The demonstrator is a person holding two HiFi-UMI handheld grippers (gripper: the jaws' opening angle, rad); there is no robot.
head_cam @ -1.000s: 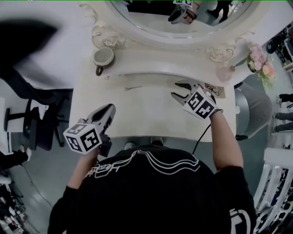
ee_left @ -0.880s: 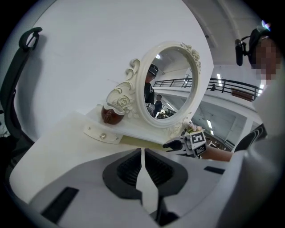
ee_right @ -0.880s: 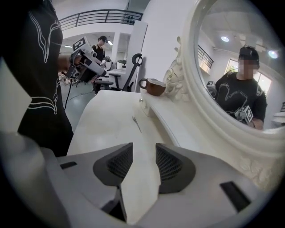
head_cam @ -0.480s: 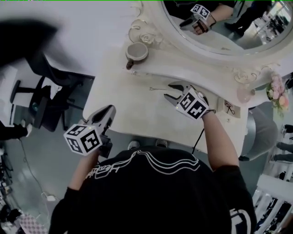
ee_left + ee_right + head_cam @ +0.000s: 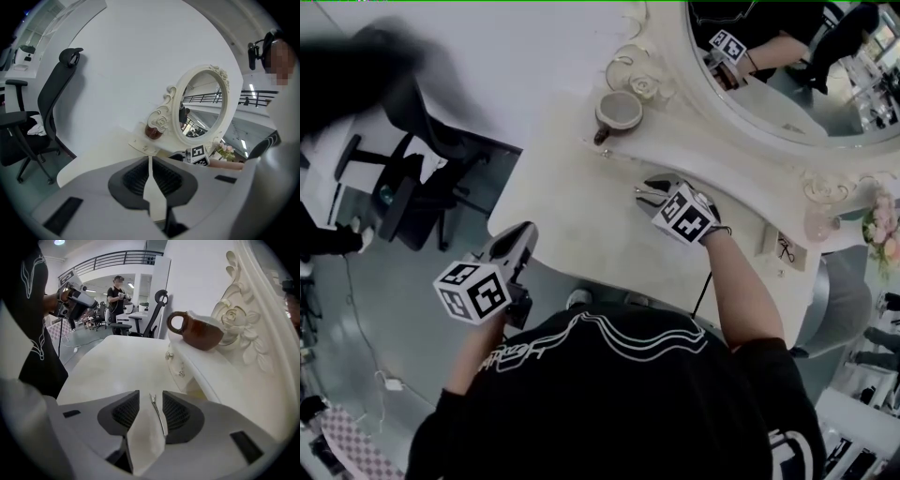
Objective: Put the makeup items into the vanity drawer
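tabletop point(image 5: 572, 225) of smooth, faintly marbled cream spreads under me. behind it stands the oval mirror point(image 5: 787, 94) in its carved, rose-scrolled frame. below the shelf runs the curved drawer front point(image 5: 185, 369), studded with small metal knobs. my left gripper point(image 5: 150, 161) hangs by the table's near edge, ribbed black pads pressed together on nothing. my right gripper point(image 5: 151, 397) tilts down at the top, fingers spread. a glossy brown mug point(image 5: 199, 333) sits on the shelf. the thin wire hair clip point(image 5: 158, 414) lies flat on the table between my right fingers, not pinched.
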